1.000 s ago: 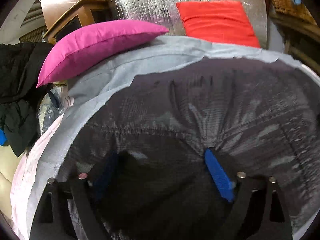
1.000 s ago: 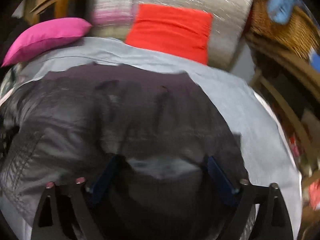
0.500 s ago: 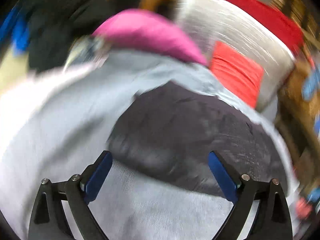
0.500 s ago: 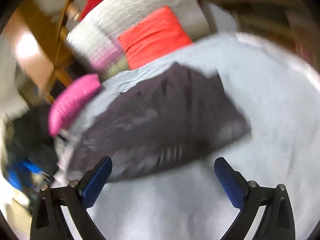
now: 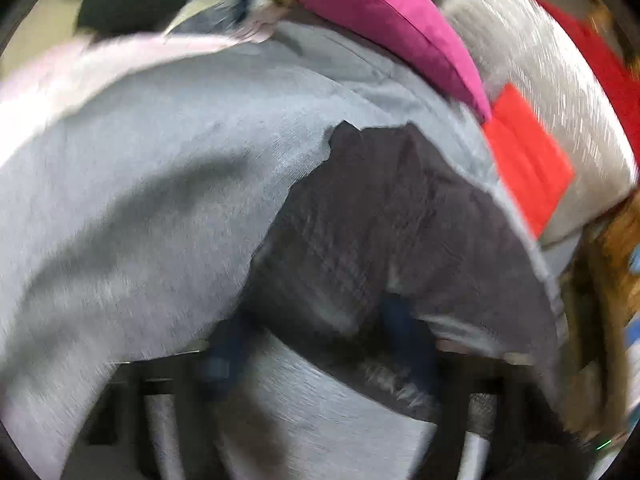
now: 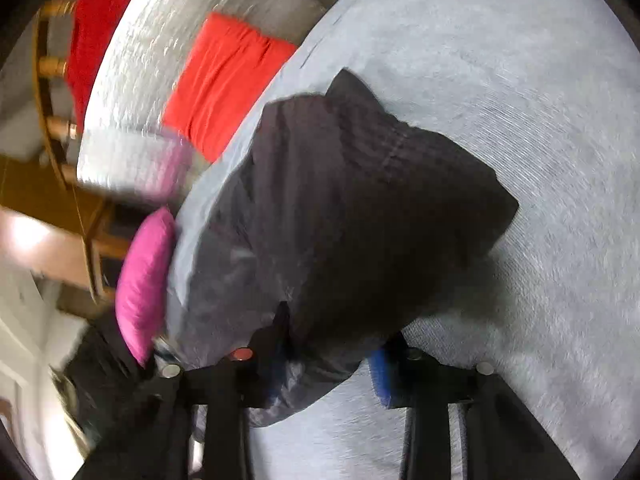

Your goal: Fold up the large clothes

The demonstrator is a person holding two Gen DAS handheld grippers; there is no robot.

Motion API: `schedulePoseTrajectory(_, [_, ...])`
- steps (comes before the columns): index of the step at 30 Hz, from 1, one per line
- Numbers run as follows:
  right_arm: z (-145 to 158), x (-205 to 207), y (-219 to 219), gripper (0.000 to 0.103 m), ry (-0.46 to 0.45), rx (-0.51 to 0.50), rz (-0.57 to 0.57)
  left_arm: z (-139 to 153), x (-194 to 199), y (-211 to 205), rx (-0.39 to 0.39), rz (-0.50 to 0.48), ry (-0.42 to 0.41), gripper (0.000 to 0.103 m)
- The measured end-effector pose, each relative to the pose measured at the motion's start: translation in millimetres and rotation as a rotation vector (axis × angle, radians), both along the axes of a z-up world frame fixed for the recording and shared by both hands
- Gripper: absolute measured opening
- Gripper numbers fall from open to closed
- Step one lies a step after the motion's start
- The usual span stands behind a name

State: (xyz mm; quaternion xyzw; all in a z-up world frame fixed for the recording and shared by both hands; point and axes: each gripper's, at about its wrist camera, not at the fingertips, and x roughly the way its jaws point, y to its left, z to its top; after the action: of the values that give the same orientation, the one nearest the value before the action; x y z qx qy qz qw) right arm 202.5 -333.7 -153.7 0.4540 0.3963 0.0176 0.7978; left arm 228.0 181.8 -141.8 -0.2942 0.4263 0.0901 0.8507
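Since the earlier frames, both views are being shown rolled, and the wide-spread fingers are being drawn inward onto the garment (image 6: pixel 360 208). Dark cloth is being seen lying crumpled on the sheet (image 6: pixel 540 120), which is being spread beneath it on every side. At the right gripper (image 6: pixel 332 364), a fold of the garment's near edge is being caught between the closing blue pads (image 6: pixel 380 372) at 6 o'clock; whether it is being pressed firmly cannot be told. At the left gripper (image 5: pixel 320 344), the garment (image 5: pixel 380 220) is being bunched between the closing fingers at 6 o'clock, blurred, so the grip cannot be told. A pink cushion (image 5: pixel 384 20) is being seen at 12 o'clock in the left view, a red cushion (image 5: pixel 528 160) at 2 o'clock. A silver mat (image 6: pixel 192 60) is being shown at 11 o'clock in the right view.
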Motion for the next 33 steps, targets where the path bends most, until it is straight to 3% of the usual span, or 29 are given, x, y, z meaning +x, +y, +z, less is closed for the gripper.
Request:
schedulePoseTrajectory(3, [14,-3,14,0.028,-0.037,-0.174,0.068,-4,4,-11,0.129,-0.059,0.002,0.055])
schedulePoseTrajectory(5, [-3,3,19,0.029,-0.01,-0.226,0.089,-3,2,-22,0.232,-0.088,-0.007,0.056])
schedulePoseTrajectory(7, [5,2,23,0.034,-0.015,-0.257,0.086,2,-1,-17,0.193,-0.09,-0.003,0.058])
schedulePoseTrajectory(8, [11,1,24,0.044,-0.011,-0.27,0.087,4,-1,-9,0.147,-0.086,-0.002,0.059])
schedulePoseTrajectory(9, [15,-5,24,0.068,0.002,-0.278,0.087,7,-6,-1,0.106,-0.078,0.0,0.065])
schedulePoseTrajectory(10, [19,-11,22,0.076,0.012,-0.279,0.088,12,-14,6,0.086,-0.055,-0.009,0.071])
schedulePoseTrajectory(12, [31,-30,14,0.078,-0.009,-0.284,0.084,26,-28,11,0.099,0.001,-0.042,0.073])
schedulePoseTrajectory(16, [67,-63,22,0.078,-0.094,-0.375,0.094,63,-49,2,0.24,0.051,-0.131,0.074])
schedulePoseTrajectory(19, [97,-49,55,0.078,-0.181,-0.468,0.168,78,-35,-35,0.325,-0.04,-0.171,0.074])
schedulePoseTrajectory(22, [110,-12,106,0.078,-0.239,-0.65,0.261,78,-8,-91,0.459,-0.17,-0.193,0.074])
schedulePoseTrajectory(25, [96,25,143,0.078,-0.243,-0.79,0.335,66,13,-120,0.503,-0.223,-0.185,0.074])
schedulePoseTrajectory(27, [76,42,155,0.078,-0.202,-0.861,0.369,45,32,-136,0.551,-0.26,-0.129,0.074])
schedulePoseTrajectory(29, [39,60,155,0.079,-0.088,-0.87,0.417,19,43,-140,0.552,-0.301,-0.05,0.076])
schedulePoseTrajectory(33, [28,59,162,0.08,-0.081,-0.956,0.425,1,37,-147,0.634,-0.308,-0.06,0.077])
